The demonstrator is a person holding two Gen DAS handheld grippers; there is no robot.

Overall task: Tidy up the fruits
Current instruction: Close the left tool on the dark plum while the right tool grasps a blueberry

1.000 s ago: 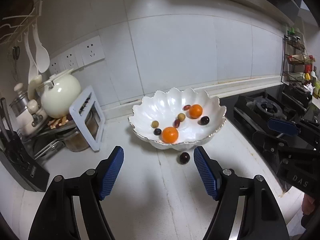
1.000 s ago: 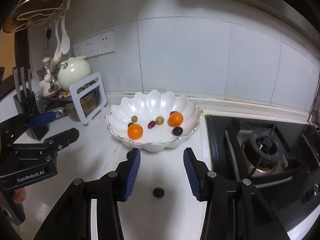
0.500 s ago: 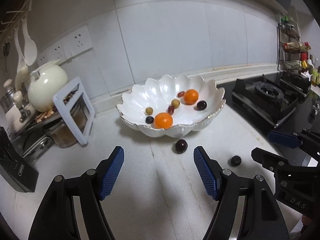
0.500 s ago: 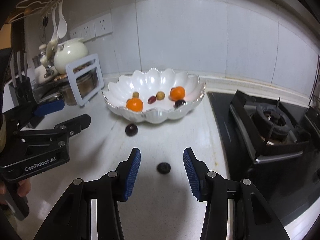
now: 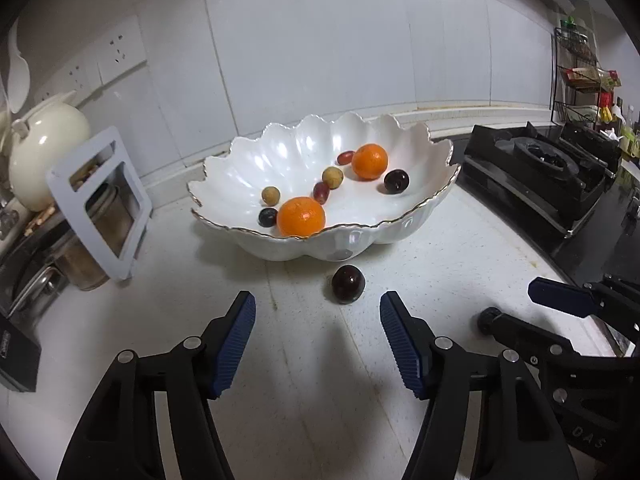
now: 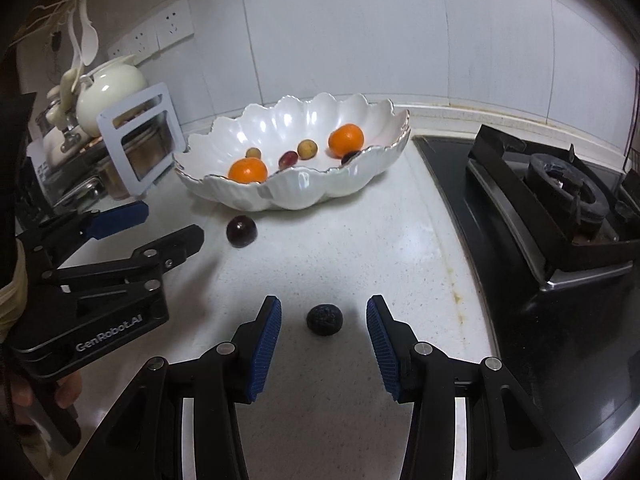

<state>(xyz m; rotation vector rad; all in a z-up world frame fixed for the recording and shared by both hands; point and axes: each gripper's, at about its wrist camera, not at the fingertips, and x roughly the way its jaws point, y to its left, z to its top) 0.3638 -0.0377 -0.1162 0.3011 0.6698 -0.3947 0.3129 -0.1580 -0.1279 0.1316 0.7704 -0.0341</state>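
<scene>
A white scalloped bowl [image 5: 420, 216] [image 6: 304, 192] holds two oranges and several small dark and tan fruits. A dark red plum [image 5: 347, 283] [image 6: 241, 231] lies on the counter just in front of the bowl, a little ahead of my open left gripper [image 5: 316, 316] [image 6: 172, 224]. A wrinkled black fruit [image 6: 324, 319] lies between the fingertips of my open right gripper [image 6: 323, 314], untouched; in the left wrist view it [image 5: 487, 317] is partly hidden behind the right gripper [image 5: 520, 308].
A black gas stove [image 6: 560, 200] [image 5: 540, 168] borders the counter on the right. A cream teapot [image 5: 44, 148], a white rack [image 5: 100, 200] and pots stand at the left. A spice rack [image 5: 580, 76] stands at the far right.
Both grippers have moved forward and down toward the counter. The plum is closer to the left gripper; the black fruit now sits between the right gripper's fingertips.
</scene>
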